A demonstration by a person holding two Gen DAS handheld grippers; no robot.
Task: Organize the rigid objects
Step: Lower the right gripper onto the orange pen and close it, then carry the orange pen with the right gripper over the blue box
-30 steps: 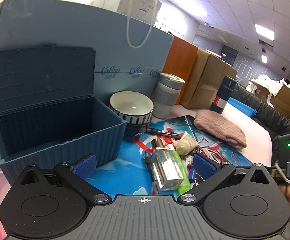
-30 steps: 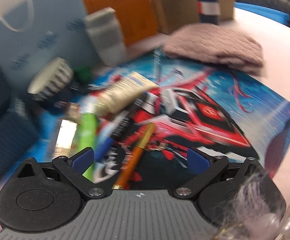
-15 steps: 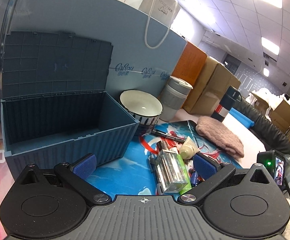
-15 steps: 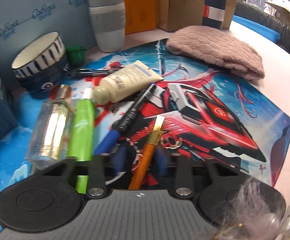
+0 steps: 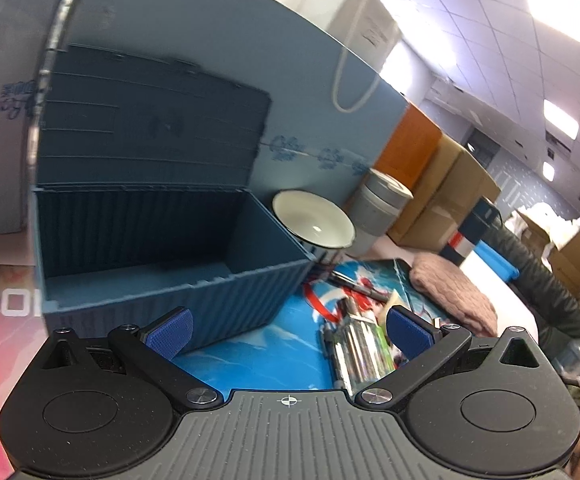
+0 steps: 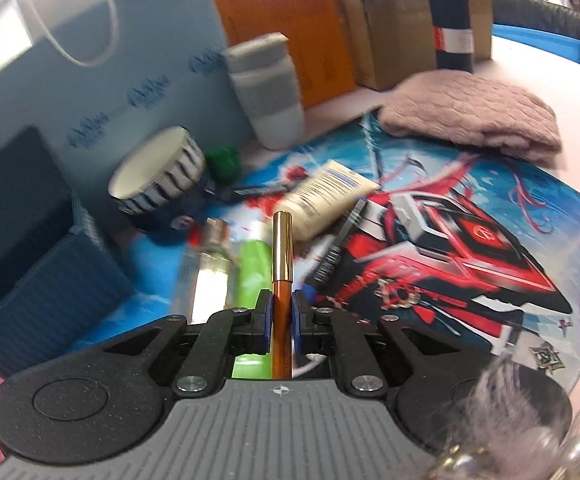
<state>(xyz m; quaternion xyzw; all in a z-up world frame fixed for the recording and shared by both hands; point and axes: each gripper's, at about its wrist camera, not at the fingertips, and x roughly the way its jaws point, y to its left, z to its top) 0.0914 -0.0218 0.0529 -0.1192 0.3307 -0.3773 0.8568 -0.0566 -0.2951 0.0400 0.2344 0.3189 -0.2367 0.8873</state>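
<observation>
Orange pen (image 6: pixel 281 312): pinched along its barrel by the right gripper (image 6: pixel 281 315), gold cap forward, lifted clear of the mat's clutter.
Blue box (image 5: pixel 162 264): lid up, ready to receive it.
Left gripper (image 5: pixel 288 330): spread, empty, beside the box.

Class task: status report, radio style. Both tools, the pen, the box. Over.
Right tool shut on orange pen, lifted off mat. Left tool open, empty. Blue box open, lid up. Nothing blocking its mouth.
</observation>
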